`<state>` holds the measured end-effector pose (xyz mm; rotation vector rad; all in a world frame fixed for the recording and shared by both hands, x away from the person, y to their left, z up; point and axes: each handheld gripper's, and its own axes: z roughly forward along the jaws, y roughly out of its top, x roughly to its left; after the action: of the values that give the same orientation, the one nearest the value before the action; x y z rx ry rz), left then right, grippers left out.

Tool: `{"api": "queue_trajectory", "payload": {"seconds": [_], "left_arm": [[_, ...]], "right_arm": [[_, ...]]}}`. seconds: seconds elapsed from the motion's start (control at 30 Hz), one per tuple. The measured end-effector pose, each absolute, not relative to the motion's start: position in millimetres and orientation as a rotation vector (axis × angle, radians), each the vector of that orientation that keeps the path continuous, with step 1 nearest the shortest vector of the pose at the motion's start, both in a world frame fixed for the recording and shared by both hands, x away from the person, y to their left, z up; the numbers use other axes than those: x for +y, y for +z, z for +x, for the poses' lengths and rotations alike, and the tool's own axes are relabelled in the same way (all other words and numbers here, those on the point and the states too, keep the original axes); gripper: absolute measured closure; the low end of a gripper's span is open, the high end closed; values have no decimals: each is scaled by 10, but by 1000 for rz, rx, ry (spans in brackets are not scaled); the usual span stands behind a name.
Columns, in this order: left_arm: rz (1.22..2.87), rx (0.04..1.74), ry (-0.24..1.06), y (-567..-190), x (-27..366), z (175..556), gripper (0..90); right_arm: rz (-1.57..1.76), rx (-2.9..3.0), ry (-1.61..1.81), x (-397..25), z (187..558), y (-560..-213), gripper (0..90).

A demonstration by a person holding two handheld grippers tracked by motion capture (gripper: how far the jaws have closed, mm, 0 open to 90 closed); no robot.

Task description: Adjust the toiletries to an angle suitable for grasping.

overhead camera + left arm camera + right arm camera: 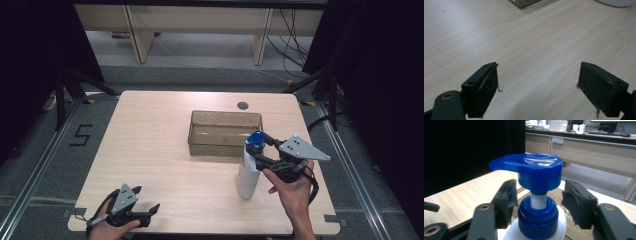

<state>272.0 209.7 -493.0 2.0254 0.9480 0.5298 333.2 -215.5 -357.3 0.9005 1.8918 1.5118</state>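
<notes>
A white pump bottle [247, 175] with a blue pump head [256, 139] stands upright on the wooden table [165, 150], just in front of a clear brownish bin [225, 132]. My right gripper [256, 152] reaches in from the right at the bottle's neck. In the right gripper view its jaws flank the blue collar [537, 220] below the pump head [536, 168], and a narrow gap remains on the right side, so the right gripper [539, 202] is open. My left gripper [146, 198] rests near the table's front left edge, open [537, 85] over bare wood.
The bin looks empty and sits mid-table; its corner [524, 2] and the bottle's base [616, 2] show at the top of the left gripper view. A small round grommet [243, 105] lies behind the bin. Black stands and cables ring the table.
</notes>
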Motion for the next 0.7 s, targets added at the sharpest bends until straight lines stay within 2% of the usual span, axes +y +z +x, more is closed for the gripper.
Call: {"api": "queue_trajectory", "payload": {"seconds": [0.43,0.5,0.53,0.7], "left_arm": [[2016,956,519,-4937,2080,2723,158],[2000,960,512,-4939,2065,2720,158],[2014,956,518,-4935,2072,2724,158],[2015,962,513,-4929,2067,2732,158]], "right_arm": [[879,1894,1547,-2154,3372,-3610,532],[897,1886,1568,-2146,3352,-3606,557],[880,1865,1574,-2161,3347,-3595,612],[880,1868,1573,-2161,3332,-3595,627]]}}
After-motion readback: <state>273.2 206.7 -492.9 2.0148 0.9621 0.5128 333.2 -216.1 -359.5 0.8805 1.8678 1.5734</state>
